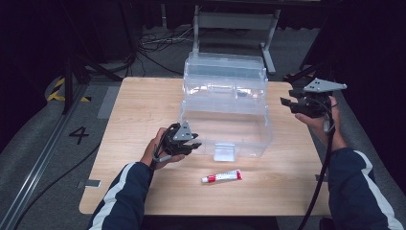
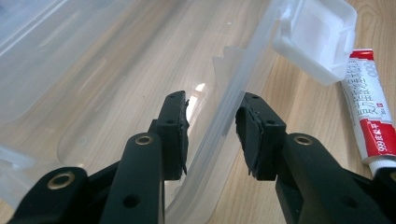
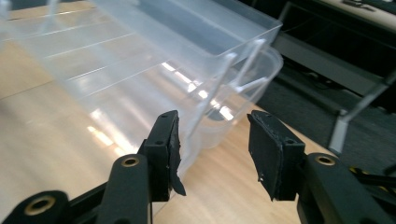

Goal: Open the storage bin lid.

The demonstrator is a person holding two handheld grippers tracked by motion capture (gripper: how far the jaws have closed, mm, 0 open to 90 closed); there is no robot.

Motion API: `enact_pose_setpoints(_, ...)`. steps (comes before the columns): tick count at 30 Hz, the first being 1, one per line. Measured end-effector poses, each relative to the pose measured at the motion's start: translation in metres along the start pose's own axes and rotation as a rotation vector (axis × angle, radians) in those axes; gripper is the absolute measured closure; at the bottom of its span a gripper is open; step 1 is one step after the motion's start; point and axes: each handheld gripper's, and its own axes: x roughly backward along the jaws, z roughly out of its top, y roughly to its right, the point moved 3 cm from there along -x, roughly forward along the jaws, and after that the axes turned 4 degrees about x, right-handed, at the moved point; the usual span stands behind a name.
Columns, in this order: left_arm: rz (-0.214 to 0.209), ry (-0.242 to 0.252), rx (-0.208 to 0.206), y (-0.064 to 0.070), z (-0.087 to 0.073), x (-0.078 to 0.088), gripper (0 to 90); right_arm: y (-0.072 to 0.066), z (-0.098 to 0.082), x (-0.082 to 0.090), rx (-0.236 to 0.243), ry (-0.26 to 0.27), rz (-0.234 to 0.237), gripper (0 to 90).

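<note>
A clear plastic box (image 1: pixel 225 122) sits mid-table with its lid (image 1: pixel 225 72) raised at the back. A white latch (image 1: pixel 224 151) hangs on its front wall. My left gripper (image 1: pixel 187 143) is at the box's front left corner. In the left gripper view the left gripper (image 2: pixel 212 116) is open, its jaws astride the box's thin rim (image 2: pixel 233 88) without pinching it. My right gripper (image 1: pixel 293 103) hovers off the box's right side. It (image 3: pixel 215 140) is open, with the box corner (image 3: pixel 205 121) next to its left jaw. A red-and-white tube (image 1: pixel 221 177) lies on the table in front of the box.
The wooden table (image 1: pixel 143 105) has bare room left of the box and along its front edge. Beyond the far edge are floor cables (image 1: pixel 158 43) and a metal frame (image 1: pixel 234 21). The latch (image 2: pixel 317 37) and tube (image 2: pixel 369 107) lie just right of my left jaws.
</note>
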Motion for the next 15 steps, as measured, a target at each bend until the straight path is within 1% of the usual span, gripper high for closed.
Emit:
enact_pose_setpoints(2, 0.005, 0.000, 0.001, 0.000, 0.000, 0.000, 63.9, -0.006, -0.005, 0.004, 0.004, 0.008, 0.021, 52.9)
enact_pose_setpoints(7, 0.006, 0.000, 0.003, 0.000, 0.000, 0.001, 63.7, -0.022, -0.019, 0.010, 0.017, 0.001, 0.071, 51.4)
enact_pose_setpoints(8, 0.006, 0.000, 0.003, 0.000, 0.000, 0.001, 63.7, -0.022, -0.019, 0.010, 0.017, 0.001, 0.071, 51.4)
enact_pose_setpoints(9, 0.007, 0.001, 0.005, 0.000, 0.000, 0.001, 63.7, -0.025, -0.021, 0.011, 0.019, -0.002, 0.078, 51.1)
enact_pose_setpoints(12, 0.017, -0.002, 0.017, 0.001, 0.001, 0.001, 62.6, -0.034, -0.025, 0.015, 0.029, 0.001, 0.103, 50.6)
enact_pose_setpoints(13, 0.018, -0.001, 0.020, 0.001, 0.001, 0.001, 62.2, -0.038, -0.027, 0.016, 0.031, 0.000, 0.117, 50.4)
enact_pose_setpoints(14, 0.018, -0.001, 0.020, 0.001, 0.001, 0.001, 61.9, -0.038, -0.027, 0.016, 0.031, 0.000, 0.117, 50.4)
enact_pose_setpoints(15, 0.015, 0.005, 0.024, 0.002, 0.001, 0.003, 61.9, -0.043, -0.028, 0.018, 0.036, -0.001, 0.133, 50.0)
